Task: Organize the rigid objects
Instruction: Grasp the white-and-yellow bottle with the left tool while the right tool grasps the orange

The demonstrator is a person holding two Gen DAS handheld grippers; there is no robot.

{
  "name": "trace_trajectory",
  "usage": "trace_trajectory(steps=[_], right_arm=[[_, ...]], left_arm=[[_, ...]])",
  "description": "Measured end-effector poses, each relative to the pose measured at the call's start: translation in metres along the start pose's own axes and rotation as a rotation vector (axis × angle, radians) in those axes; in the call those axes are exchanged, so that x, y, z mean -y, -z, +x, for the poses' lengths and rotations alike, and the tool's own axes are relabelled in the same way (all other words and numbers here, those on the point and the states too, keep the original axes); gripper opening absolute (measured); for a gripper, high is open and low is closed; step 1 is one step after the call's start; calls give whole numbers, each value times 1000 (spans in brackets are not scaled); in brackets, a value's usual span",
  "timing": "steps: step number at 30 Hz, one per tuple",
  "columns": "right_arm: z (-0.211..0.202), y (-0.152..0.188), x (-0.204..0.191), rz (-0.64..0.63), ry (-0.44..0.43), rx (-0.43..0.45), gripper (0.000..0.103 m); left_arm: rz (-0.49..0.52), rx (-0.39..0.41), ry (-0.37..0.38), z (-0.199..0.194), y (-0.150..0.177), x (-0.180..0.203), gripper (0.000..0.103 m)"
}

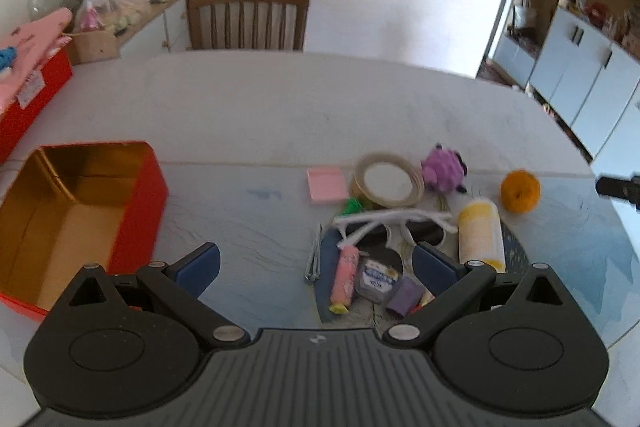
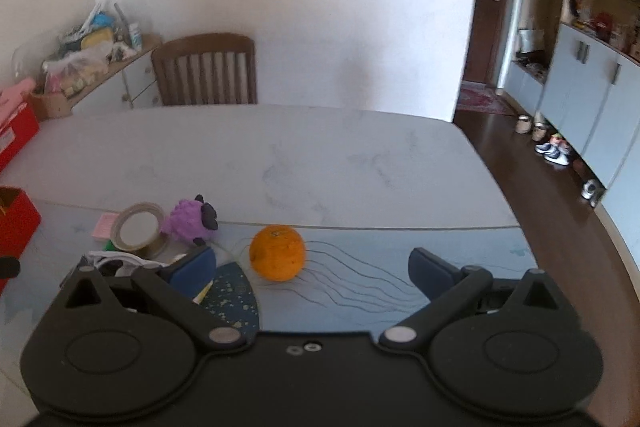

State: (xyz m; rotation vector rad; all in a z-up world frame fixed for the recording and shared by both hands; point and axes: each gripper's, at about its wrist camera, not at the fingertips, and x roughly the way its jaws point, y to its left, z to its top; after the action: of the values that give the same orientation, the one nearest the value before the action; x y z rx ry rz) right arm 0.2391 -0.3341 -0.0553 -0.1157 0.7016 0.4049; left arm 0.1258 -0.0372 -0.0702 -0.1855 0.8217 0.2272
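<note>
Both your grippers are spread wide and hold nothing. Only your left gripper (image 1: pixel 316 263) view shows the open red tin (image 1: pixel 136 195), left of its jaws, and the pink tube (image 1: pixel 345 277) between them, long axis running away from you. Your right gripper (image 2: pixel 312 267) view shows the orange (image 2: pixel 277 253) just ahead, nearer its left finger.
</note>
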Motion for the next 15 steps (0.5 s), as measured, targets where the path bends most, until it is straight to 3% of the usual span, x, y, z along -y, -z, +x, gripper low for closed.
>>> trace_trajectory(steps=[8,15], right_arm=[[31,-4,6,-25,-41,-59,97],[60,-10,11,-50,-58,-101,96]], left_arm=[[-55,-93,13,28,7,3,103],[66,-105,92,38,6,42,102]])
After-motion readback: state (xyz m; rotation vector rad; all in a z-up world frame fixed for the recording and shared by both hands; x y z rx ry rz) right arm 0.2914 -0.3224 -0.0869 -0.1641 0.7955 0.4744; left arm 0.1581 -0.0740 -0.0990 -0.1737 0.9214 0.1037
